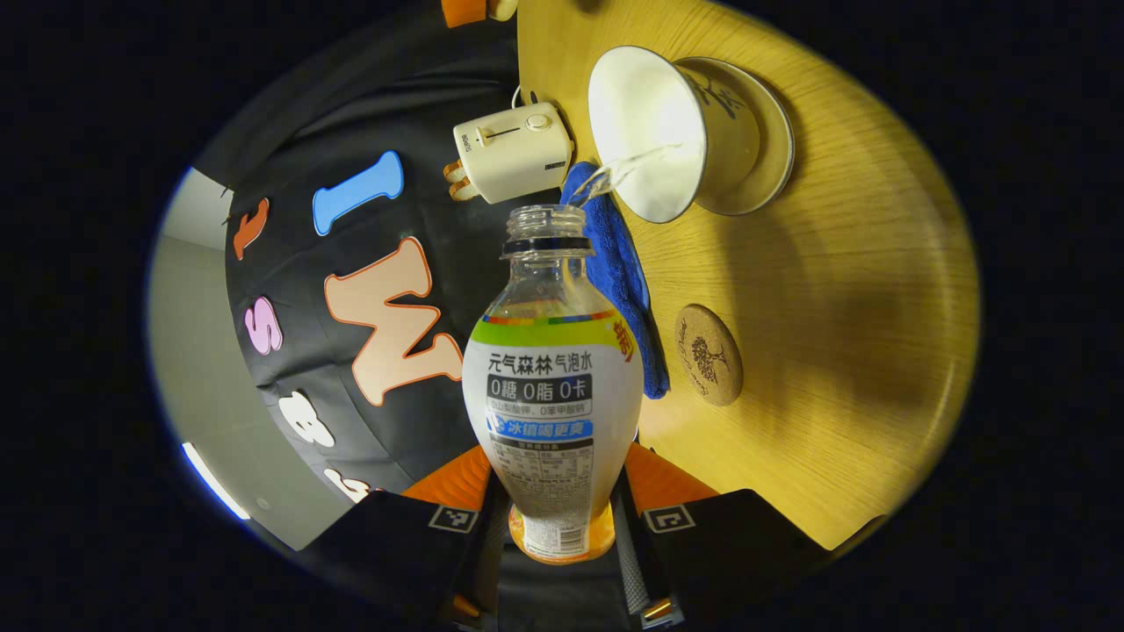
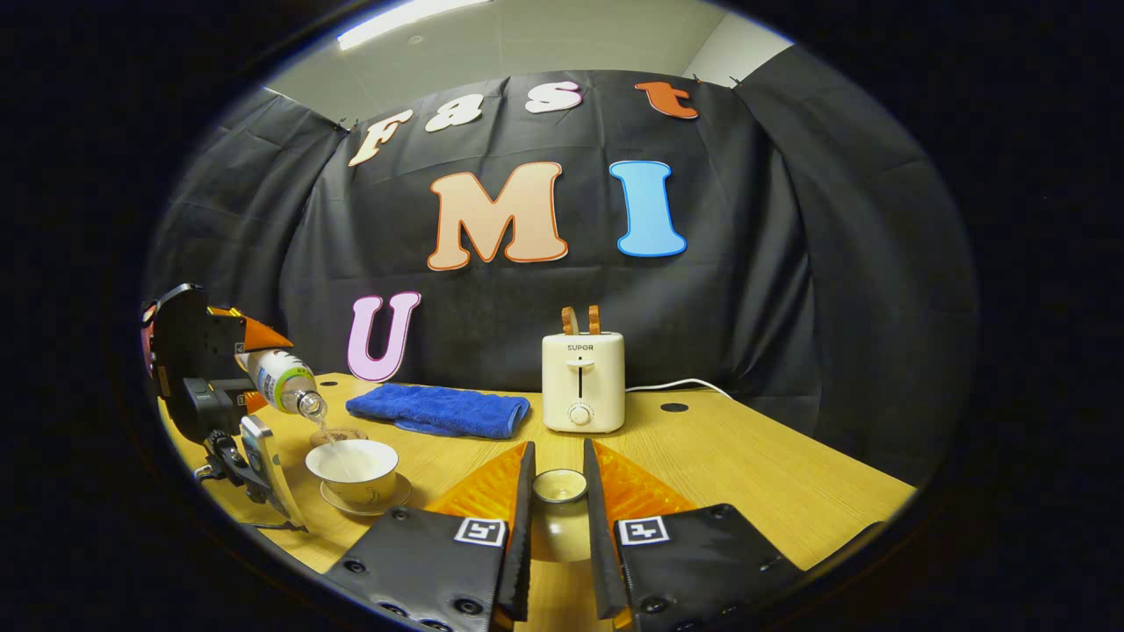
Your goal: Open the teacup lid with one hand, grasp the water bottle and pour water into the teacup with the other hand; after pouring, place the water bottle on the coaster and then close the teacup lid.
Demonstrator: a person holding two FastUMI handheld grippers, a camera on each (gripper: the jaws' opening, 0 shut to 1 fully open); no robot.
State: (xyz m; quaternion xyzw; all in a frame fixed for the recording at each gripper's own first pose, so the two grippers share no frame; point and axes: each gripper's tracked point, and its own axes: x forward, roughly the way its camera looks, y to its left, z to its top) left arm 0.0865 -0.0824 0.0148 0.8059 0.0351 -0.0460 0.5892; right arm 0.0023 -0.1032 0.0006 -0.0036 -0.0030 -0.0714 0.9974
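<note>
Mid-pour: left hand-held gripper [image 1: 551, 527] clamping tilted water bottle [image 1: 551, 386] over teacup [image 1: 654, 132], right hand-held gripper [image 2: 558, 505] grasping lid [image 2: 559, 485]; next, onto coaster [image 1: 709, 354].

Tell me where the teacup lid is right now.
The teacup lid is off the cup, held between the right gripper's fingers in the right gripper view, in front of the toaster and right of the teacup.
</note>
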